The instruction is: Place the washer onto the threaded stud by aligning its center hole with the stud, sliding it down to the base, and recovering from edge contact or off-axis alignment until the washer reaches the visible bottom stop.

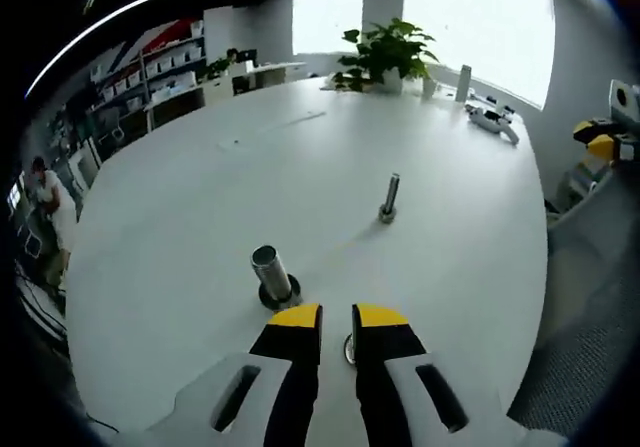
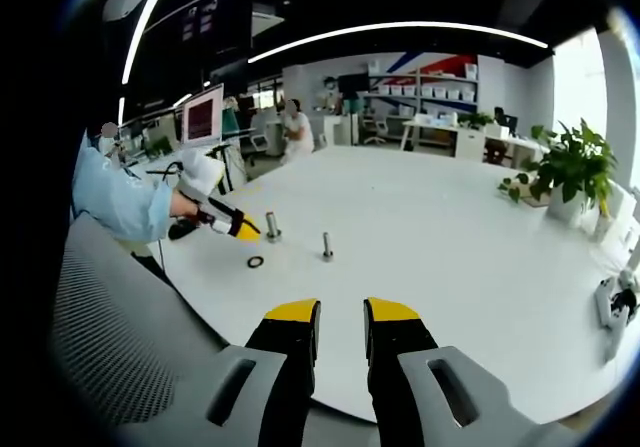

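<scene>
Just beyond left tool [image 1: 336, 319] tips, washer [image 1: 348, 348] flat on table [image 1: 180, 207]

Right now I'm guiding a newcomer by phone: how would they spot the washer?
On the big white table, look near the edge where two metal posts stand. The washer lies flat beside the thicker post, just off the left gripper; it is a small dark ring, not an upright post.

Matt white table [image 1: 200, 197], shiny metal threaded stud [image 1: 389, 198], dark metal washer [image 2: 256, 262]
</scene>
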`<control>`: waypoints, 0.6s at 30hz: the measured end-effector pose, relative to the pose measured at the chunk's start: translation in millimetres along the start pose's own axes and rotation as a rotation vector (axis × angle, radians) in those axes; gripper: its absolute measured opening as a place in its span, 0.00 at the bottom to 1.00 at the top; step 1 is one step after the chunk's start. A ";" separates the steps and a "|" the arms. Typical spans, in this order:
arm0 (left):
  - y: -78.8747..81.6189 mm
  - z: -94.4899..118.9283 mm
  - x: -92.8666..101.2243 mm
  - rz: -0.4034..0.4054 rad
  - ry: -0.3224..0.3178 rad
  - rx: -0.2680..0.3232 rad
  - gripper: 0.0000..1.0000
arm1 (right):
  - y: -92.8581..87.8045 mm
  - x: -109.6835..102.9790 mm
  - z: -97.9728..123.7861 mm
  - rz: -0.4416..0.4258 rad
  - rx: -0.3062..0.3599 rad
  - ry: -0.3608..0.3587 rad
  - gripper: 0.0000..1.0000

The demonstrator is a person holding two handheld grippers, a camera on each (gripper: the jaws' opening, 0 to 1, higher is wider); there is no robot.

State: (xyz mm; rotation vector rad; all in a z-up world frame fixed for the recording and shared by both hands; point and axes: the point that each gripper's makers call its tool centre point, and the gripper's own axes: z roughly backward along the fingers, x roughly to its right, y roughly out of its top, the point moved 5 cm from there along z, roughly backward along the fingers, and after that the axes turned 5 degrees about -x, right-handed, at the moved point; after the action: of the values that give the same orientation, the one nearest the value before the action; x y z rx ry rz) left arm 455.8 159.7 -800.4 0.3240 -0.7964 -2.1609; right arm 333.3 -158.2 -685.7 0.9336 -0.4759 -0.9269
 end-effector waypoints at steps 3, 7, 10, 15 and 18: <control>-5.7 -3.8 1.8 -0.049 -0.009 -0.038 0.10 | 0.1 0.2 0.1 0.000 0.002 0.000 0.20; -10.6 -7.8 0.5 -0.100 -0.004 -0.075 0.10 | 0.1 -0.1 0.1 0.000 0.003 0.000 0.20; -12.7 -10.4 -1.3 -0.122 -0.004 -0.098 0.10 | 0.3 -0.2 -0.1 0.000 0.004 0.000 0.20; -19.1 -14.7 -3.5 -0.153 -0.002 -0.142 0.10 | 0.6 -0.2 -0.1 -0.001 0.005 0.001 0.20; -20.5 -16.0 -3.7 -0.146 -0.006 -0.151 0.11 | 0.2 0.1 0.1 -0.001 0.005 0.001 0.20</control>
State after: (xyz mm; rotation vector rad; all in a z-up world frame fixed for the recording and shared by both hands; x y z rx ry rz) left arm 453.5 165.6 -825.9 0.3060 -0.6254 -2.3443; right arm 333.3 -158.3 -685.5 0.9387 -0.4772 -0.9270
